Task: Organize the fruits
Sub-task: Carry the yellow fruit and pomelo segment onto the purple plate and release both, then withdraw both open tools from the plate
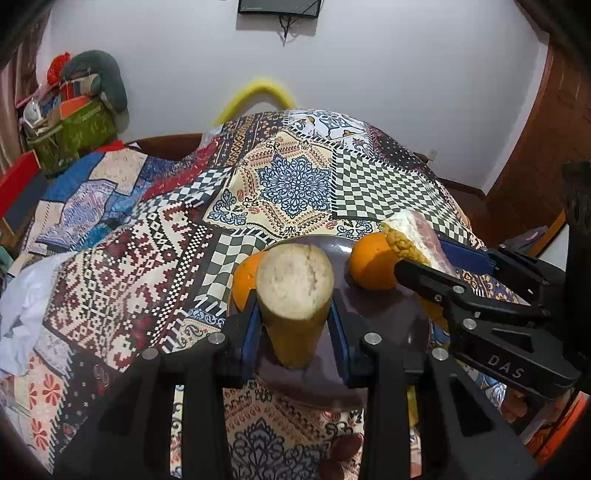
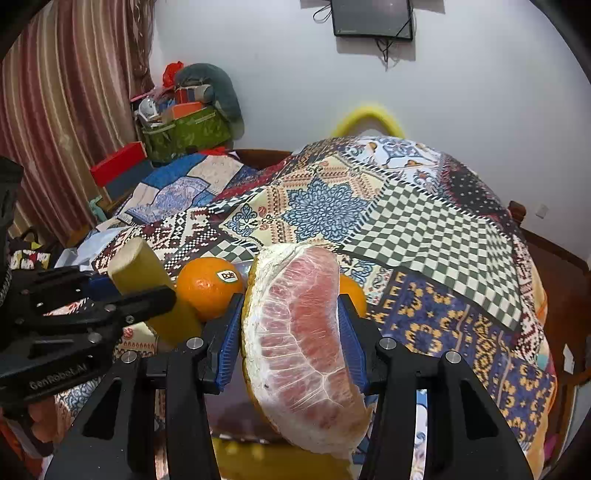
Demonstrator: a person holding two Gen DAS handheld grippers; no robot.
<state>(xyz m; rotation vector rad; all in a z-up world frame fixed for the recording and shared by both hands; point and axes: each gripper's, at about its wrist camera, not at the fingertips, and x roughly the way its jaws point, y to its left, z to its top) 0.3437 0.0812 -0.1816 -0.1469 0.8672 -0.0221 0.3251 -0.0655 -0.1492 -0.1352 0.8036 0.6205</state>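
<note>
My left gripper (image 1: 293, 325) is shut on a yellow-green cut fruit stalk piece (image 1: 295, 295) with a pale flat end, held over a dark purple plate (image 1: 388, 317). Two oranges (image 1: 371, 260) lie on the plate, one partly hidden behind the stalk piece. My right gripper (image 2: 291, 332) is shut on a wrapped pomelo wedge (image 2: 299, 332) with pink flesh, above the plate's near side. In the right wrist view the left gripper (image 2: 147, 295) holds the stalk piece (image 2: 140, 269) at left, next to a stickered orange (image 2: 208, 291). In the left wrist view the right gripper (image 1: 417, 258) shows at right.
A patchwork cloth (image 1: 295, 177) covers the table. A green bag of clutter (image 1: 70, 129) and a red box (image 1: 18, 181) stand at the far left. A white wall with a mounted screen (image 1: 279, 7) is behind. A wooden edge (image 2: 546, 251) runs on the right.
</note>
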